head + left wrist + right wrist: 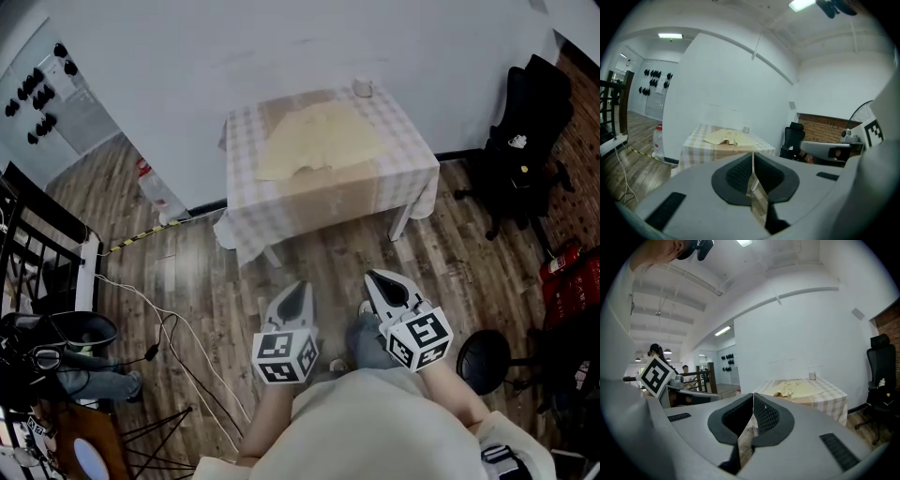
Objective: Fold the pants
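Left gripper (298,287) and right gripper (377,277): jaws together on both, nothing held. Pale yellow pants (319,139) lie rumpled on the checkered table (415,161), well ahead of both grippers. A cup (363,88) stands past the pants.

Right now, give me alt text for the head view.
Seen from above, a person holds the left gripper and right gripper, both shut and empty, short of a table where yellow pants lie spread. A cup stands at its far corner.
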`<action>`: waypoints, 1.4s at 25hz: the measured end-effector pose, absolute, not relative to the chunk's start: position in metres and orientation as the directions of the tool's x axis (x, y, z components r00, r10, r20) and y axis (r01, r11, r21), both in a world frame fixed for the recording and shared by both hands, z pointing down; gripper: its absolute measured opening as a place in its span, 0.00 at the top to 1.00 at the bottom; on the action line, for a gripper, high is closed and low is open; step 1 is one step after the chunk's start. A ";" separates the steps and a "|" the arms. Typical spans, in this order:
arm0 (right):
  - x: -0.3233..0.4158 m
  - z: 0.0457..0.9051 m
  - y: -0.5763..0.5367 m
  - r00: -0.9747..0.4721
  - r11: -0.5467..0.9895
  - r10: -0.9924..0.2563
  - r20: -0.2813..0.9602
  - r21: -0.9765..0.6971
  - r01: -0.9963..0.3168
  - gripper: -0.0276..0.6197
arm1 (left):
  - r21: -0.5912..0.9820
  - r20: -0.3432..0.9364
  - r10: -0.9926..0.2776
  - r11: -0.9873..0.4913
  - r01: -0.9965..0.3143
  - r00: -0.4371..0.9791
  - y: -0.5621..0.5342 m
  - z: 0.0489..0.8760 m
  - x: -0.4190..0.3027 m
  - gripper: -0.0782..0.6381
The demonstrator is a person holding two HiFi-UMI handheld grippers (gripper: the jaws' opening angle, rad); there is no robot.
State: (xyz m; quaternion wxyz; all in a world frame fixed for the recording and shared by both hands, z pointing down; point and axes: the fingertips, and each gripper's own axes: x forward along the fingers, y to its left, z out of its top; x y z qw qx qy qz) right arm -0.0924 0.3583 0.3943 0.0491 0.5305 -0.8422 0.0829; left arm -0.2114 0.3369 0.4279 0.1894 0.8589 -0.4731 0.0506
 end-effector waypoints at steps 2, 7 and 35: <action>-0.095 0.396 0.350 -0.446 0.439 -0.877 0.178 -0.083 -0.895 0.95 | 0.277 0.275 -0.798 -0.468 -0.839 0.536 0.330 0.429 -0.213 0.87; -0.094 0.402 0.321 -0.468 0.460 -0.863 0.191 -0.086 -0.884 0.95 | 0.277 0.289 -0.808 -0.443 -0.853 0.513 0.309 0.434 -0.214 0.87; -0.003 0.385 0.085 -0.593 0.587 -0.786 0.177 -0.090 -0.804 0.95 | 0.288 0.318 -0.883 -0.255 -0.923 0.344 0.087 0.430 -0.152 0.87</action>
